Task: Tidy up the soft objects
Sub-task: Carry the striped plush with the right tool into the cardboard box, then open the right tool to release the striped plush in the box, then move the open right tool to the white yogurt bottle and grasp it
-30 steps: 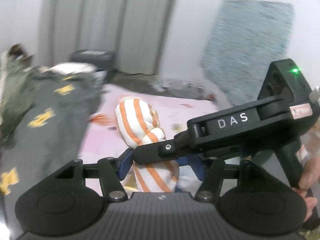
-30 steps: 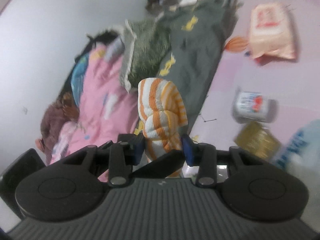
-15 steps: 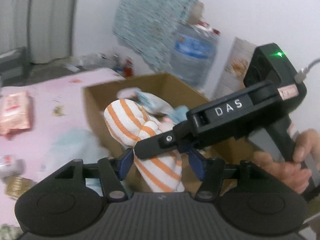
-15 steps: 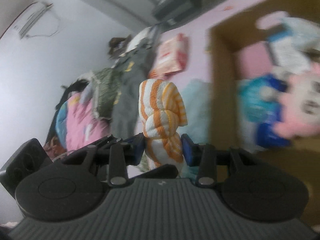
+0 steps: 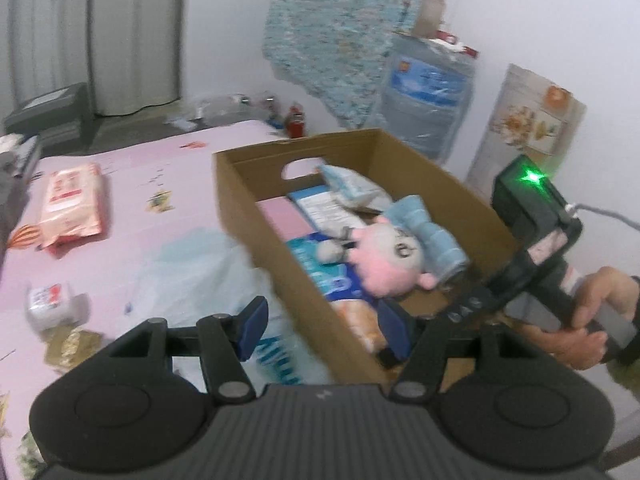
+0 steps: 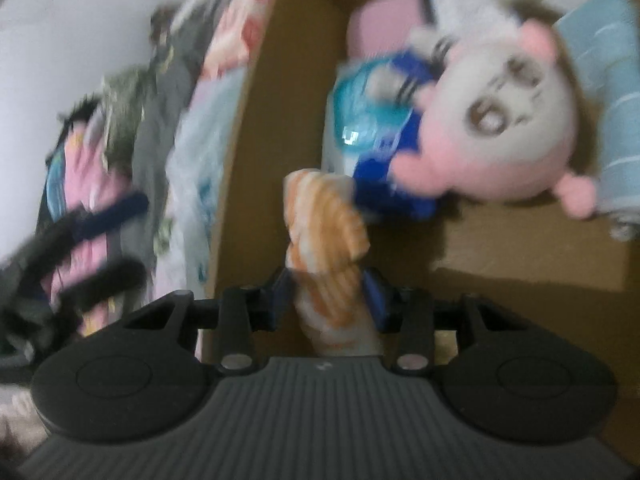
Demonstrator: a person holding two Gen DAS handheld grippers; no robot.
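An orange-and-white striped rolled towel is gripped by my right gripper and held low inside a cardboard box, by its near left wall. It also shows in the left wrist view. A pink-faced plush doll, a light blue rolled cloth and packets lie in the box. My left gripper is open and empty, its jaws astride the box's near wall. The right gripper's body sits to its right.
The box stands on a pink sheet. On the sheet lie a wipes pack, a pale plastic bag and small packets. A water jug stands by the wall. Piled clothes lie left.
My left gripper has let go of the striped towel and opened. My right gripper has carried the towel down into the box. Both views swung from the clothes pile to the box.
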